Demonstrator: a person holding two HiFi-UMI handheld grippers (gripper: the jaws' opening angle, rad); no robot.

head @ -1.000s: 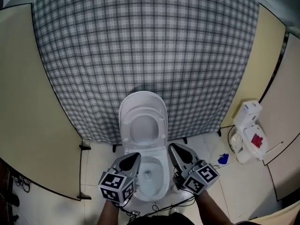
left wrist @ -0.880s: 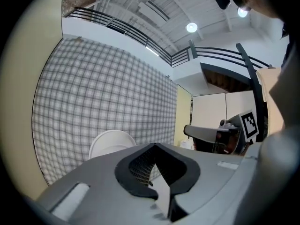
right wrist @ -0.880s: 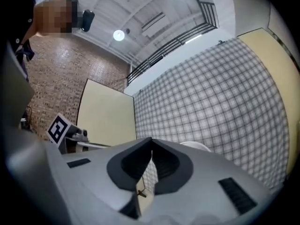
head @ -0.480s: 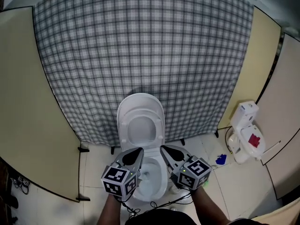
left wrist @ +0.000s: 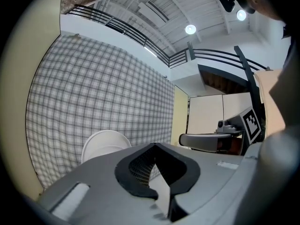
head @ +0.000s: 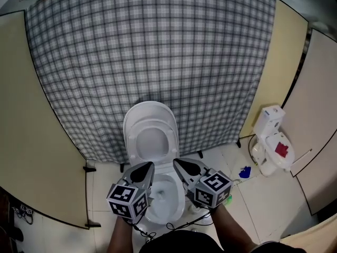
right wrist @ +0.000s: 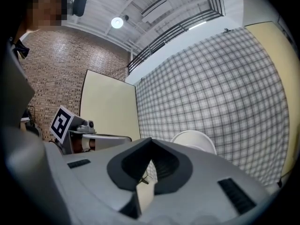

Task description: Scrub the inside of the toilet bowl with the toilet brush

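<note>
Since the earlier frames the right tongs (head: 177,162) has angled inward, closer to the left tongs (head: 148,165). Head view: both hover level over the toilet bowl (head: 164,198), which is white and open. Its raised seat and lid (head: 151,133) stand against a checked curtain (head: 158,57). A white fixture (head: 269,144) and a blue object (head: 245,172) sit on the floor at right, well apart from the bowl. Left gripper view: jaws meet at the tips with nothing between them; the bowl is hidden and only the lid shows. Right gripper view: jaws likewise closed and empty; a brick wall (right wrist: 51,78) shows only here.
</note>
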